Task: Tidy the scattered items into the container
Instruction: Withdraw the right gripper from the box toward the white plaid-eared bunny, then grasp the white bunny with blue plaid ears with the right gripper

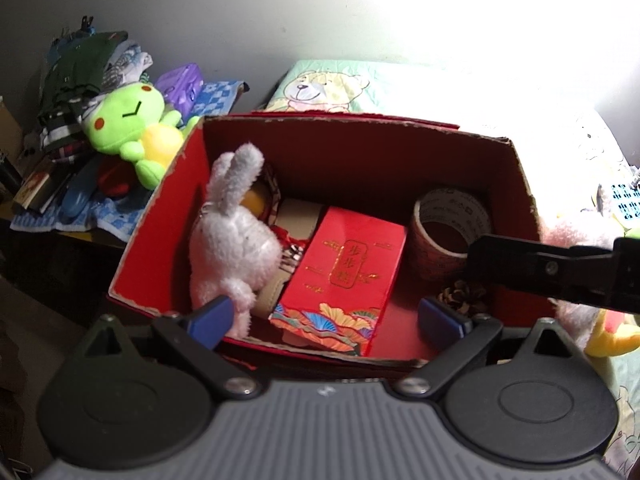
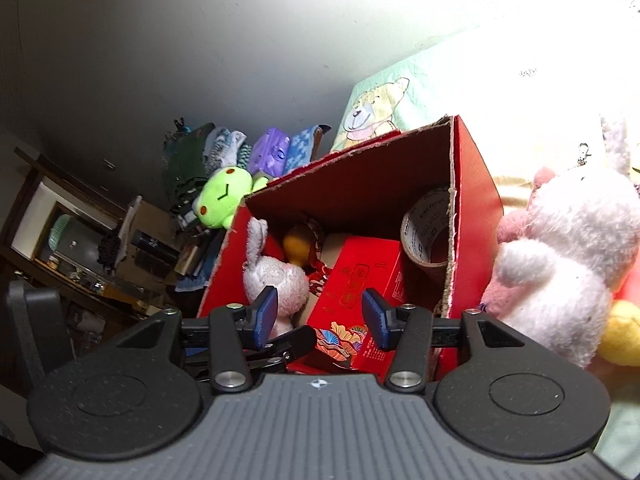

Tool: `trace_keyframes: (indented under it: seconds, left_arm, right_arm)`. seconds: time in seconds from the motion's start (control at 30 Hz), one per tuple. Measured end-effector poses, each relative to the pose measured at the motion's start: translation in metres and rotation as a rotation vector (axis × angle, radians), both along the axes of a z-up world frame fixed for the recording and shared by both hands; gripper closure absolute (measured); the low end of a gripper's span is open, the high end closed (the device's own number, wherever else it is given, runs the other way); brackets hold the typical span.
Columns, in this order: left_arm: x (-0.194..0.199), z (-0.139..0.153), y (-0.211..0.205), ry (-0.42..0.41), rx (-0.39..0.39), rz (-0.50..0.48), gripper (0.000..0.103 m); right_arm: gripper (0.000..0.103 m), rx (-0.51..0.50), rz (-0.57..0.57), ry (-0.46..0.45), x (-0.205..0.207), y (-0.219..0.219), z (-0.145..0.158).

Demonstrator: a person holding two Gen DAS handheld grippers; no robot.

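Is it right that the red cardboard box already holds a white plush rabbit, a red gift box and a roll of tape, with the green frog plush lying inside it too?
Not quite. In the left wrist view the green frog plush lies outside the red cardboard box, on the clutter beyond its left wall. The white plush rabbit, red gift box and roll of tape are inside, as stated.

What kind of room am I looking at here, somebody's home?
Most likely a bedroom in a home. A pale green quilted bedspread printed with a cartoon bear lies behind the red cardboard box, a lime green frog plush toy sits nearby, and folded clothes are piled against the wall.
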State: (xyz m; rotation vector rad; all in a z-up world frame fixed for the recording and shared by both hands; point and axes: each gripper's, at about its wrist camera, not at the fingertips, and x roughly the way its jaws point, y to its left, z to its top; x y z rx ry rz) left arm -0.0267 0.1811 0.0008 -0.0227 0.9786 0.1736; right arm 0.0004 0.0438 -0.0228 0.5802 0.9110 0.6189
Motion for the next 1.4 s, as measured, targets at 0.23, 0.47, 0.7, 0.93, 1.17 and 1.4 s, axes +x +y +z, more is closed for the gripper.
trace_keyframes:
  seconds: [0.23,0.47,0.7,0.93,1.17,1.4]
  left_arm:
    - [-0.001,0.012,-0.030,-0.041,-0.020,-0.040,0.004]
    - [0.001,0.014,-0.074,-0.073,-0.057,-0.155,0.004]
    - [0.003,0.011,-0.119,-0.085,-0.102,-0.301,0.004]
    - [0.009,0.000,-0.146,-0.069,-0.182,-0.403,0.004]
    - [0.019,-0.013,-0.160,-0.050,-0.250,-0.443,0.004]
    - [0.027,-0.029,-0.163,-0.018,-0.247,-0.418,0.002]
  right_arm:
    - [0.052,0.019,-0.015,-0.010,-0.005,-0.031,0.001]
    - [0.052,0.017,-0.093,0.004,-0.015,-0.078,-0.007]
    - [0.052,0.004,-0.202,0.033,-0.022,-0.129,-0.018]
    - [0.044,0.014,-0.265,0.096,-0.021,-0.158,-0.033]
    - [0.044,0.028,-0.238,0.105,-0.007,-0.164,-0.035]
    - [0.032,0.024,-0.169,0.119,0.016,-0.159,-0.033]
